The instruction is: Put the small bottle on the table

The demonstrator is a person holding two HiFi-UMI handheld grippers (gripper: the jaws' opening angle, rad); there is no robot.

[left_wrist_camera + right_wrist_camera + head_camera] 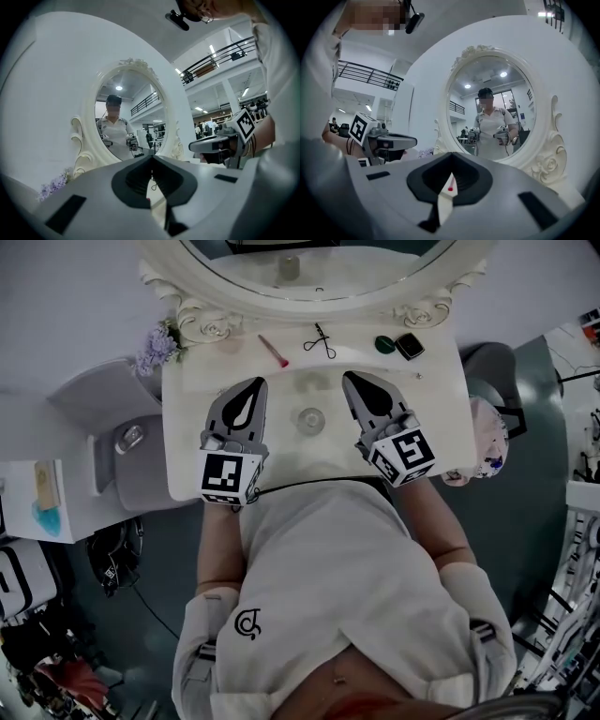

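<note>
Both claws, left claw (255,383) and right claw (349,379), are shut and empty, and the small bottle (310,418) stands on the tabletop (431,423) right between them, equally near.

Your head view is dim and flat, brightest on the desk (431,427) below the mirror (356,273). Both gripper views bulge around the mirror, their corners black; ceiling lamps (503,74) glint inside it.
</note>
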